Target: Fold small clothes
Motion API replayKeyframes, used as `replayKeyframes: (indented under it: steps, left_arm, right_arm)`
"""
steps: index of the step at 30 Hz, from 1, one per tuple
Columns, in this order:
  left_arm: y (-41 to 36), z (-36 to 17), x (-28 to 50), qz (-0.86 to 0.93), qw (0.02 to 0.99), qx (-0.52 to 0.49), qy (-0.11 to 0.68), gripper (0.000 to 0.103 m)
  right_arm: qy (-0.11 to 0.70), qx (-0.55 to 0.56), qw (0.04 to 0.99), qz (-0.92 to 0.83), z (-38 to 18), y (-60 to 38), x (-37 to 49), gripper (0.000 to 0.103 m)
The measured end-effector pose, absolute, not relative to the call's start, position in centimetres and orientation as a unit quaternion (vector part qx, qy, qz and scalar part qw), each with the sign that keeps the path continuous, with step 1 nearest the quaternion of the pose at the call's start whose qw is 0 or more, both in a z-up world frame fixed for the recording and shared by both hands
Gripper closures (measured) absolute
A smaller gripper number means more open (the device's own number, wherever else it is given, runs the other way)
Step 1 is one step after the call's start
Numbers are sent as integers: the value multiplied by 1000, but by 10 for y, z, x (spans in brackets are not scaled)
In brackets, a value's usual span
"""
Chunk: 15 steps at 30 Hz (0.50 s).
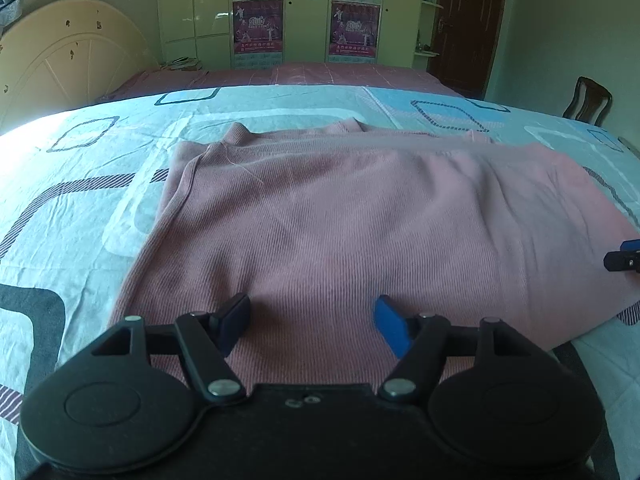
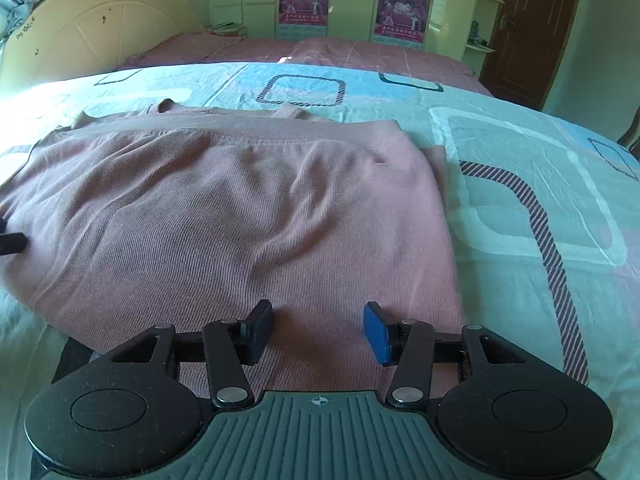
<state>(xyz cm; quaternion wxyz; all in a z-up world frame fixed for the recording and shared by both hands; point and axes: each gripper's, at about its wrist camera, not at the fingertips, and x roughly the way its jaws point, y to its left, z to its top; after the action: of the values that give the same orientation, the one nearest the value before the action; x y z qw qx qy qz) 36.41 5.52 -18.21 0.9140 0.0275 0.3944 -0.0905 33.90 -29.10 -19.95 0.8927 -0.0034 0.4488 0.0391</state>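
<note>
A pink ribbed garment [image 1: 340, 216] lies folded flat on the bed, its neck edge at the far side. In the left wrist view my left gripper [image 1: 312, 326] hangs over the garment's near edge, jaws open, nothing between them. The right gripper's tip [image 1: 624, 258] shows at that view's right edge. In the right wrist view the same garment [image 2: 224, 208] fills the left and middle. My right gripper [image 2: 318, 330] is over its near right part, jaws open with only cloth below. The left gripper's tip [image 2: 12, 242] pokes in at the left edge.
The bed carries a light blue patterned sheet [image 1: 80, 184] and a pink cover [image 1: 320, 74] beyond it. A cream headboard [image 1: 68, 56] stands at the far left, wardrobes with posters [image 1: 258, 26] behind, a brown door [image 1: 464, 20] and a wooden chair [image 1: 588, 100] at the right.
</note>
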Motion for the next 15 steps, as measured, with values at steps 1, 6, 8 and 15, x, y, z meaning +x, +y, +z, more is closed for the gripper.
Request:
replayKeyframes:
  steps: [1, 6, 8, 15]
  left_arm:
    - [54, -181, 365, -88, 913, 26, 396, 34]
    - [54, -180, 365, -79, 910, 24, 406, 33]
    - [54, -179, 366, -76, 909, 23, 410, 32]
    - [54, -177, 368, -75, 904, 24, 420, 28]
  right_arm:
    - [448, -13, 893, 32, -201, -290, 336, 54]
    - [460, -22, 887, 38, -200, -290, 331, 54]
    - [446, -7, 894, 41, -190, -290, 329, 54]
    - [468, 0, 882, 47, -193, -275, 337, 54]
